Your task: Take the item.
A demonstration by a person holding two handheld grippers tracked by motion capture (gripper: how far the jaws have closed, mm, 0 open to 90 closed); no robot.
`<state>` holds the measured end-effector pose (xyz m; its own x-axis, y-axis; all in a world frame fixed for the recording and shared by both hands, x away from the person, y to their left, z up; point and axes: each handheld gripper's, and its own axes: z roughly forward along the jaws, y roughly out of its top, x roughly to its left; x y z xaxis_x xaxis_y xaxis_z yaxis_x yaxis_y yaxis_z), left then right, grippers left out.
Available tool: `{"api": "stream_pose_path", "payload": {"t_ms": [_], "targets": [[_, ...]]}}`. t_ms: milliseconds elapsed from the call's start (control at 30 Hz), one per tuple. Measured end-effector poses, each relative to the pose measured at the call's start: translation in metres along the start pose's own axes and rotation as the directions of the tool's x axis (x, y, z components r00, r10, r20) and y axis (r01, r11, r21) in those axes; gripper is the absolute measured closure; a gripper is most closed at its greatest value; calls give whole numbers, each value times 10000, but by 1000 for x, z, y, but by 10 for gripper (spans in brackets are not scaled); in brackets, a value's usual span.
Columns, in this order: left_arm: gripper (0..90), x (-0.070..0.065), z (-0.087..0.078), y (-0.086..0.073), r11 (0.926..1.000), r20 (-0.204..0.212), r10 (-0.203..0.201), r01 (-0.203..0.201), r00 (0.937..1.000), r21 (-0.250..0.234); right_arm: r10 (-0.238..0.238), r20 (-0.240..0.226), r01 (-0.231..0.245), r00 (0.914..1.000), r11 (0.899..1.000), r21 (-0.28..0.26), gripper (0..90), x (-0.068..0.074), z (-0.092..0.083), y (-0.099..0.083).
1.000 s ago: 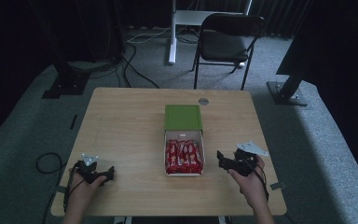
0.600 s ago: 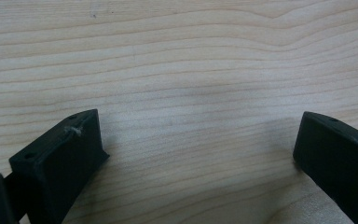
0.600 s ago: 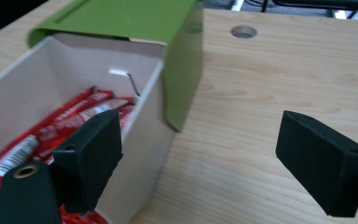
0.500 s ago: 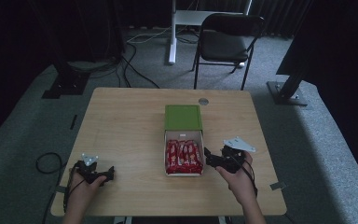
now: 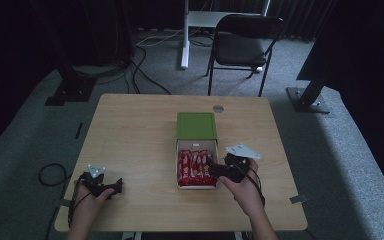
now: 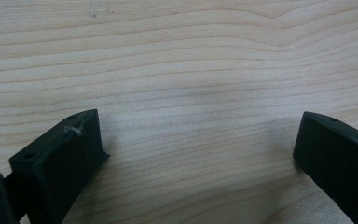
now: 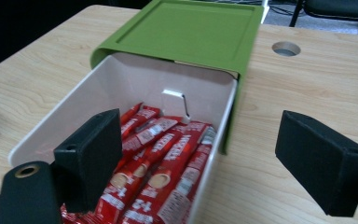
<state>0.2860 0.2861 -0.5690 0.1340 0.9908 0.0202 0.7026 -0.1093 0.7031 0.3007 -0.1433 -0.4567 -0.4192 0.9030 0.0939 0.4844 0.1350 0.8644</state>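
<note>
A green box [image 5: 196,125] sits mid-table with its white drawer [image 5: 179,165] pulled out toward me. Several red sachets [image 5: 193,164] lie packed in the drawer [image 7: 98,88]; the right gripper view shows the sachets [image 7: 168,154] and the green box's lid [image 7: 186,28] from close up. My right gripper [image 5: 214,169] is open at the drawer's near right corner, one jaw over the sachets, the other outside the right wall. Its jaws stand wide apart with nothing between them [image 7: 200,158]. My left gripper [image 5: 111,186] rests open on bare wood near the front left, empty [image 6: 196,149].
The wooden table [image 5: 130,135] has a round cable hole [image 5: 218,108] behind the box. A black chair [image 5: 245,45] and a white desk leg [image 5: 185,35] stand beyond the far edge. Cables [image 5: 50,172] lie on the carpet to the left.
My right gripper has moved left from the table's right side to the open drawer. The left gripper has stayed put.
</note>
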Motion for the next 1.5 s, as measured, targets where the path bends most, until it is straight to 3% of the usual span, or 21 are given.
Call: {"api": "stream_pose_path", "payload": {"t_ms": [600,833,1133,1400,1433,1467,1500], "targets": [[21,0,0,0,10000,0,-7,7,10000,-5,-269,-758,273,9968,9996,39,143,34,14,7],[21,0,0,0,10000,2,-9,9,10000,-15,-414,-1030,440,9938,9988,228,152,49,23,1],[21,0,0,0,10000,3,-10,10,10000,-12,-481,-1159,530,9921,9978,394,165,58,32,-8],[21,0,0,0,10000,4,-7,7,10000,-9,-523,-1129,602,9922,9959,682,294,62,42,-19],[21,0,0,0,10000,1,-7,7,10000,0,-657,-1182,743,9908,9948,698,378,62,44,-22],[21,0,0,0,10000,1,-7,7,10000,0,-657,-1182,743,9908,9948,698,378,62,44,-22],[21,0,0,0,10000,1,-4,4,10000,2,-646,-1216,754,9905,9934,865,438,62,46,-24]]}}
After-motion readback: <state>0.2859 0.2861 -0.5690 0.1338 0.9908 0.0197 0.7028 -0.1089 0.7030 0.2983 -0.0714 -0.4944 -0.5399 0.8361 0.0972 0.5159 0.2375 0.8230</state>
